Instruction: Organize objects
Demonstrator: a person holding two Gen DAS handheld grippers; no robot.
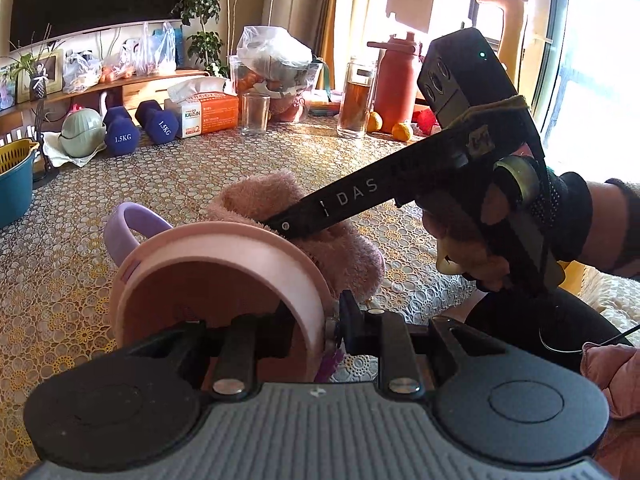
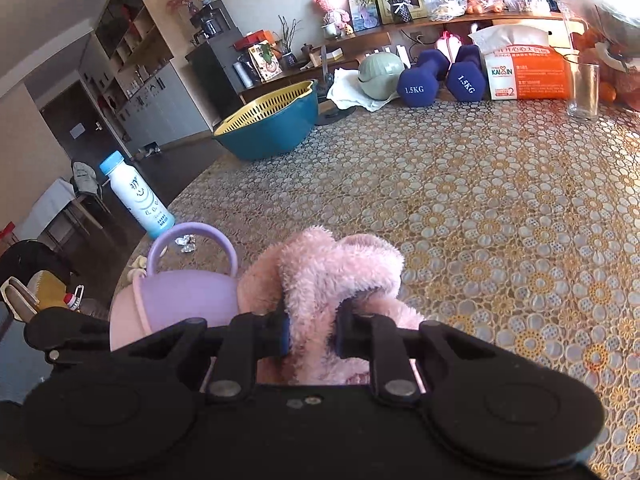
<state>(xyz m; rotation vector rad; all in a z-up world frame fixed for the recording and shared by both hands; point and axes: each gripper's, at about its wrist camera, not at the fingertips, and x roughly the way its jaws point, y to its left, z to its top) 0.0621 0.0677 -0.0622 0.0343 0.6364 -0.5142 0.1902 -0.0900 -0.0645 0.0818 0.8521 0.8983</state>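
L tongs [image 1: 298,330] pinch rim of pink cup [image 1: 224,276], one pad inside, one out; cup tipped, mouth toward L cam, lilac handle [image 1: 132,232] far side, above bench [image 1: 400,168]. R tongs [image 2: 311,330] clamp fluffy cloth [image 2: 332,276] just R of cup. Cloth bunched, no clear long axis. Judged next: cloth into cup mouth; R nearer.

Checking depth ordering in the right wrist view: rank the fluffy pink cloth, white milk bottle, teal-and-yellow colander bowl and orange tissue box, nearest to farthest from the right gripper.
1. Fluffy pink cloth, clamped in the right gripper.
2. White milk bottle, left.
3. Teal-and-yellow colander bowl, far left.
4. Orange tissue box, far right.
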